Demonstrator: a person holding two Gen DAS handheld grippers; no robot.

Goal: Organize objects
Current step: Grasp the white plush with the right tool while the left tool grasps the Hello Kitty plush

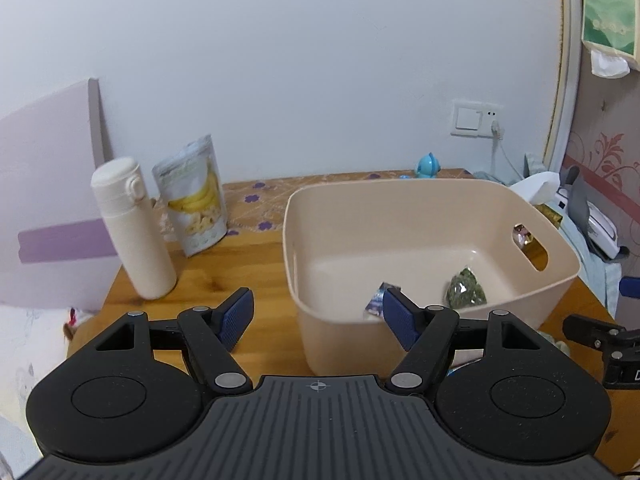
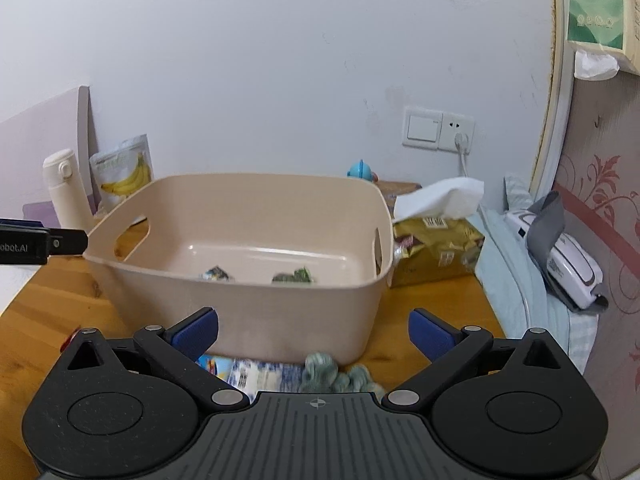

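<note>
A beige plastic bin stands on the wooden table. Inside lie a small blue-silver packet and a green packet. My left gripper is open, straddling the bin's near left corner with nothing between its fingers. My right gripper is open in front of the bin's near wall. Below it on the table lie a blue-white packet and a pale green bundle. A cream bottle and a banana-chip pouch stand left of the bin.
A gold tissue pack with white tissue sits right of the bin. A blue toy stands by the wall under a socket. A white device lies on bedding at right. A lilac board leans at left.
</note>
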